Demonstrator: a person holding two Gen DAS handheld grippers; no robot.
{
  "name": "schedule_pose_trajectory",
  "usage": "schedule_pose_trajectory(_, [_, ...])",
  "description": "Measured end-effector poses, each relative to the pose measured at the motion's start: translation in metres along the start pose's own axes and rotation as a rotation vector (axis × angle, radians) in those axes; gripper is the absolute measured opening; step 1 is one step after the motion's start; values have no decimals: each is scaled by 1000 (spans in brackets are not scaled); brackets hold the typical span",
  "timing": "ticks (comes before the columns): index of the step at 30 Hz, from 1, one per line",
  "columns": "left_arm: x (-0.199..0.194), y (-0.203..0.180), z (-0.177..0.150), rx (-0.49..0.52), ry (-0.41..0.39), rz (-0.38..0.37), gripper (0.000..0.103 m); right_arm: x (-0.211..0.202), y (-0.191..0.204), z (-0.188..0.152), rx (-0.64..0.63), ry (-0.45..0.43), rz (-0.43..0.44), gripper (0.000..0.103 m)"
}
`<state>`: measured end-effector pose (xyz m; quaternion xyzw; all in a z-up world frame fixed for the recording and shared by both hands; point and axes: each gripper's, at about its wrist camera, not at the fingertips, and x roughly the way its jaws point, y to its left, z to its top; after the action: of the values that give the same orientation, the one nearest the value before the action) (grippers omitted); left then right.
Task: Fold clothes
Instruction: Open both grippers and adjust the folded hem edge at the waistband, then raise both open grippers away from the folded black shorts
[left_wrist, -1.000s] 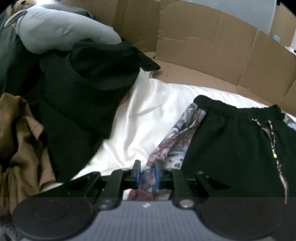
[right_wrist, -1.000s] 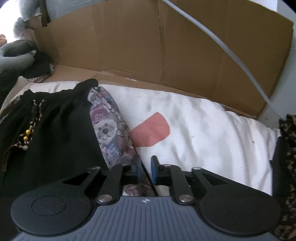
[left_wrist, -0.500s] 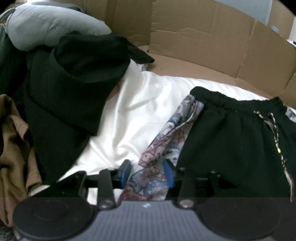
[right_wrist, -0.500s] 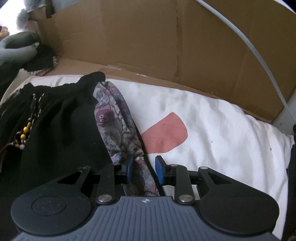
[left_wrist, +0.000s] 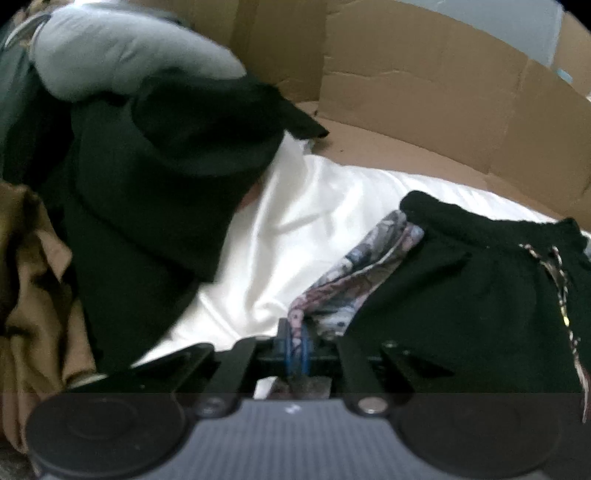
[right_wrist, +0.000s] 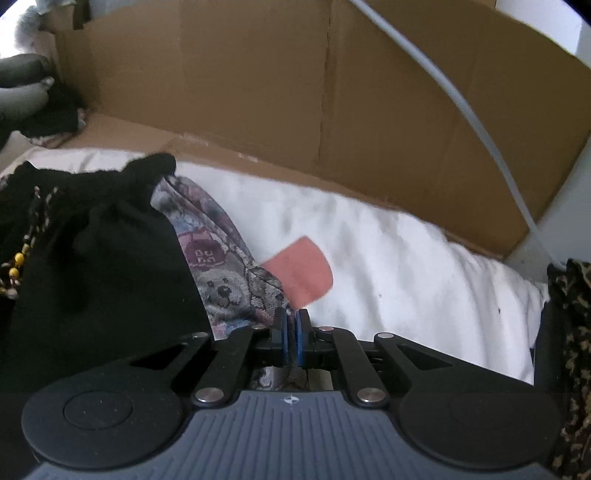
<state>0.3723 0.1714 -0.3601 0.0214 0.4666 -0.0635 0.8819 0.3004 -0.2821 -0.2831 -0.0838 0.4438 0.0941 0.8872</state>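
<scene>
Patterned tapestry-like fabric with a teddy-bear print (left_wrist: 354, 273), the side panel of the black drawstring shorts (left_wrist: 472, 288), is now pinched in your left gripper (left_wrist: 295, 345). In the left wrist view its blue pads have closed in on the panel's near end and press on it, after standing wide apart around the cloth half a second ago and loosely round it a second ago. The shorts lie flat on the white sheet (left_wrist: 303, 221), waistband away from you, with the heap of black, grey and brown clothes (left_wrist: 147, 177) to the left and the brown cardboard wall (left_wrist: 424, 103) behind. That heap and the sheet have not shifted.

In the right wrist view your right gripper (right_wrist: 291, 334) has done the same on the opposite side panel: its blue pads are all but together, clamped on the edge of the bear-print cloth, where half a second ago they straddled it with a clear gap. The pink patch on the sheet (right_wrist: 301, 275) sits just beyond the pads, as before.

Both hems now look secured after a release and re-grip, so you appear ready to lift them toward the waistband for the first fold.
</scene>
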Motion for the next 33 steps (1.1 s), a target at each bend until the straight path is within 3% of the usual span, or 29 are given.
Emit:
schedule_pose_trajectory(3, [-2,-2,2,-21,12,18,21,-12,-4,7,49,-7,-9,6])
schedule_pose_trajectory(4, [-6,-4,3,-20,8,32,34,-20,-6,8,72,-46,6,7])
schedule_pose_trajectory(5, [-11,-6,2,-12,-5,49,45,-26,-8,9,88,-80,24,14])
schedule_pose_trajectory(7, [-22,-11,-1,12,-43,70,51,-31,-7,9,106,-115,43,23])
schedule_pose_trajectory(9, [-31,-16,-3,25,-58,49,51,-35,-5,9,117,-146,67,23])
schedule_pose_trajectory(14, [-38,-37,-6,51,-107,-2,51,-23,25,12,7,-133,167,23])
schedule_pose_trajectory(18, [-19,-51,-1,74,-63,-69,48,-3,42,21,-19,-98,183,21])
schedule_pose_trajectory(26, [7,-49,2,45,-27,-42,46,19,54,34,18,-50,171,21])
schedule_pose_trajectory(30, [-5,-52,3,15,-37,-62,45,4,61,37,62,-88,203,26])
schedule_pose_trajectory(33, [-23,-58,-3,34,-47,-100,45,-7,70,27,34,-69,238,26])
